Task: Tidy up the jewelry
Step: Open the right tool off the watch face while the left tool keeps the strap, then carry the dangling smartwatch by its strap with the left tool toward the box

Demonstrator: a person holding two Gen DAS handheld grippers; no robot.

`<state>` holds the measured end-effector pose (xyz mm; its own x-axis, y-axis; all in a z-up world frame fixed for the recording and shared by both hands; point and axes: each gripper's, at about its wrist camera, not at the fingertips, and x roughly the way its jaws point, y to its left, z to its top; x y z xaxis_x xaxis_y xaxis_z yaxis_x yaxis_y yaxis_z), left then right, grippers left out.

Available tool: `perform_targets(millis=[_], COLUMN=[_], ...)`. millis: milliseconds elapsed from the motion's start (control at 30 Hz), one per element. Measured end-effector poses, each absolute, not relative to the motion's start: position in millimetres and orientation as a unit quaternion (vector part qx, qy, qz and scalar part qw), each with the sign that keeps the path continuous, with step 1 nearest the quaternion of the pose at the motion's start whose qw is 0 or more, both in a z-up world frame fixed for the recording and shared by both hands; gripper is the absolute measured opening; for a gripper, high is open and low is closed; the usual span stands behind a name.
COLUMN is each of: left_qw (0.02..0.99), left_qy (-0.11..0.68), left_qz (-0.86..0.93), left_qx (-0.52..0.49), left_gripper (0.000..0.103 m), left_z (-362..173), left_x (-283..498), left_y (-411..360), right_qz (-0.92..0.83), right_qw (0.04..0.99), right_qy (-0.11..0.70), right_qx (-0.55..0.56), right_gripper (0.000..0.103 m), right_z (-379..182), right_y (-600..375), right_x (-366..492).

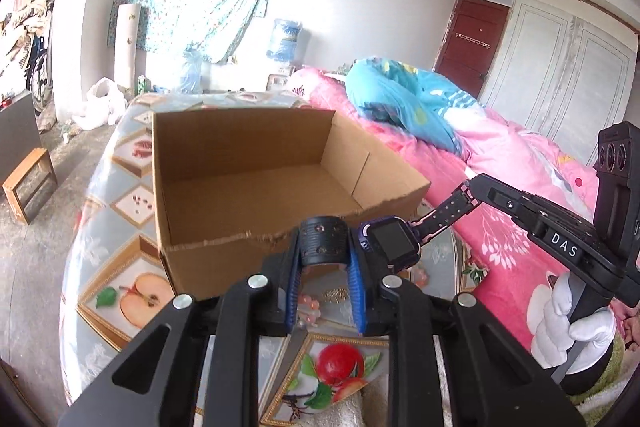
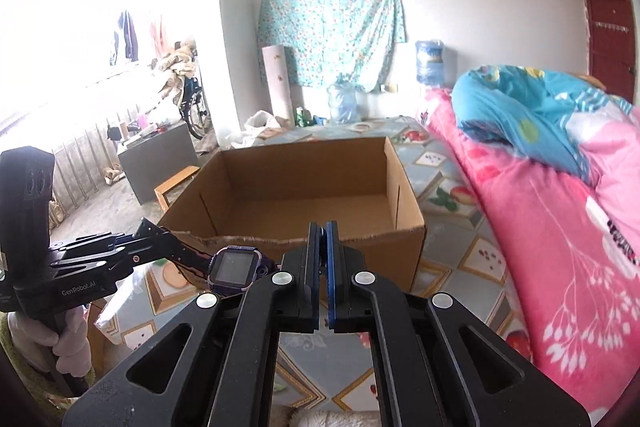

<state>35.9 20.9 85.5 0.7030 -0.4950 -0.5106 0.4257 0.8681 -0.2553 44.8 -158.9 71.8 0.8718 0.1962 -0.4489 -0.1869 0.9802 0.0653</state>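
Left gripper (image 1: 325, 247): jaws partly closed, clamped on one end of the strap of a watch (image 1: 394, 241); the black perforated strap loops between the blue-ribbed fingers (image 1: 355, 291).

Right gripper (image 2: 323, 235): jaws pressed together, pinching the far end of the same strap; in the left wrist view its tip meets the strap at upper right, while its own camera hides the pinched strap end. A white-gloved hand (image 1: 572, 323) holds its handle.

Watch: dark square face with purple casing, strung between the two grippers, in the air just in front of the torn near edge of the cardboard box (image 1: 240, 167).

Cardboard box: open-topped, standing on a table (image 1: 100, 227) with a fruit-patterned cloth.

Small beads (image 1: 310, 305) and a gold piece (image 1: 335, 294): lying on the cloth below the left gripper.
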Motion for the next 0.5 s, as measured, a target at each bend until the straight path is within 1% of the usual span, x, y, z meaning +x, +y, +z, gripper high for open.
perform_targets(millis=[67,200,367,500], left_qw=[0.922,0.928,0.929,0.926], left_qy=[0.285,0.270,0.262,0.276], left_qz=[-0.252,-0.243,-0.244,-0.243], left_qx=[-0.069,-0.081,-0.089,-0.082], left_gripper=[0.020,0.020,0.020,0.020], left_z=[102,127,144,136], left_x=[53,82,94,97], left_y=[26,34,38,32], right_qz=[0.107,0.129,0.150,0.152], right_qw=[0.970,0.966,0.959,0.955], right_qy=[0.217,0.222,0.235,0.247], right_qx=[-0.005,0.013,0.049,0.057], right_gripper=[0.001,0.001,0.001,0.001], right_z=[89,110,113,103], right_y=[-155,-159,-172,-176], right_x=[61,101,119,119])
